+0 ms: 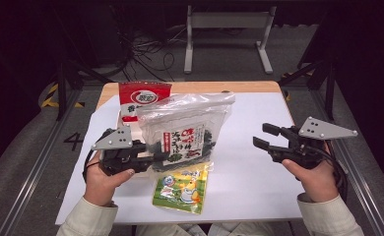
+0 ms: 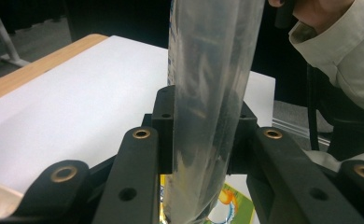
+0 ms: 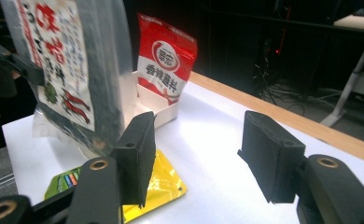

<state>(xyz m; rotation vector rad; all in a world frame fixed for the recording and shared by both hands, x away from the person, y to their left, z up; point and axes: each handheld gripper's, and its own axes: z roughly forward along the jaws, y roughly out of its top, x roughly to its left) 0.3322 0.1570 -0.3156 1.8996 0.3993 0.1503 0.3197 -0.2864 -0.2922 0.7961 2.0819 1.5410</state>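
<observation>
Left gripper (image 1: 153, 158) fingers pinch only the seaweed bag's (image 1: 187, 130) thin film edge; right gripper (image 1: 261, 136) fingers spread, idle; film could slip, dropping it onto yellow packet (image 1: 182, 189).

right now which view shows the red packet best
The right gripper view: the red packet stands upright in a white box, label facing the camera. The high view shows it small, partly behind the clear bag. The left gripper view faces elsewhere.
</observation>
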